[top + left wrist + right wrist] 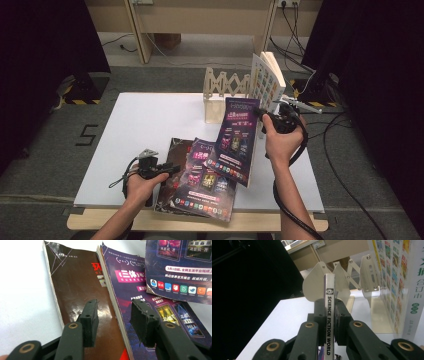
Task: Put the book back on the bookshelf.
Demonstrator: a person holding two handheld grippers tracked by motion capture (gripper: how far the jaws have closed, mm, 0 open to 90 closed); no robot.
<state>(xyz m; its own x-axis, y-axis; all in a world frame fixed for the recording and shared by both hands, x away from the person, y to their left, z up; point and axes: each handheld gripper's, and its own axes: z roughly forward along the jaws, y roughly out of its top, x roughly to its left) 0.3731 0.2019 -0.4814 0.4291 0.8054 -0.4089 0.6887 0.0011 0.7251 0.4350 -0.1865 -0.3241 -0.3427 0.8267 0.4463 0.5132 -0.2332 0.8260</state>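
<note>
At the lower left of the high view, the left gripper (170, 170) rests low over two magazines lying flat on the white table (140, 120). Its jaws stand apart with nothing between them, straddling the seam where the brown magazine (80, 287) meets the purple magazine (127, 282). Right of centre, the right gripper (261, 116) is clamped on the spine of a raised magazine (237, 140), which hangs tilted above the purple one. In the upper right, a wooden expanding rack (225, 85) holds an upright book (267, 80).
</note>
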